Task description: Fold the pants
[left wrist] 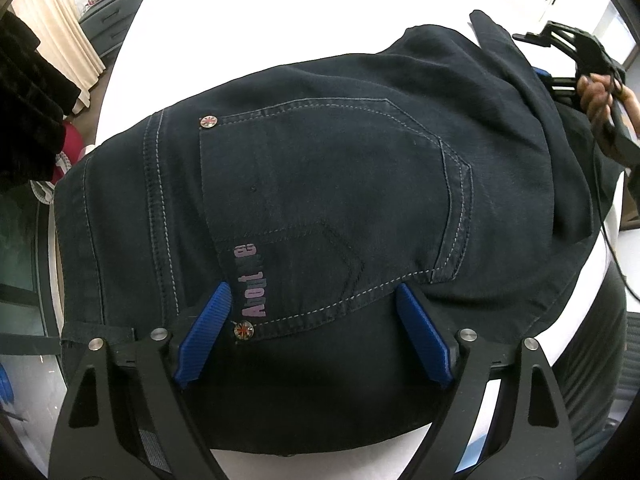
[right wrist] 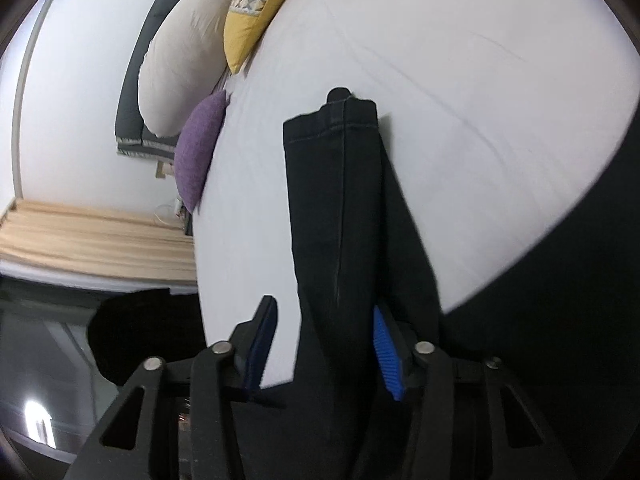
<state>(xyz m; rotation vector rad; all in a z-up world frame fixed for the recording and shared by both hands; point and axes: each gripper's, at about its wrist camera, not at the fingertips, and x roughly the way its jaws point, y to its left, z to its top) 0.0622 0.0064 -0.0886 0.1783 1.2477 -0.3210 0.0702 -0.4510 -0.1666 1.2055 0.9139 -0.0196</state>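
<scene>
We count one pair of pants (left wrist: 320, 184), with one back pocket (left wrist: 328, 216) and two rivets (left wrist: 208, 121); one bed (right wrist: 460, 60); three pillows, namely one white (right wrist: 180, 60), one yellow (right wrist: 256, 8), one purple (right wrist: 200, 148); two tongs (left wrist: 314, 336) (right wrist: 324, 344).

Left gripper (left wrist: 312, 300) gapes over dark pants (left wrist: 320, 184).

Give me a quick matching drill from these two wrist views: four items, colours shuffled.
Items:
1. pants
2. pad of the left gripper
3. small cushion at the bed edge
4. cushion with the patterned band

Colours:
A. yellow
B. dark navy, almost black
C. purple
D. blue

Pairs: 1-B, 2-D, 3-C, 4-A
</scene>
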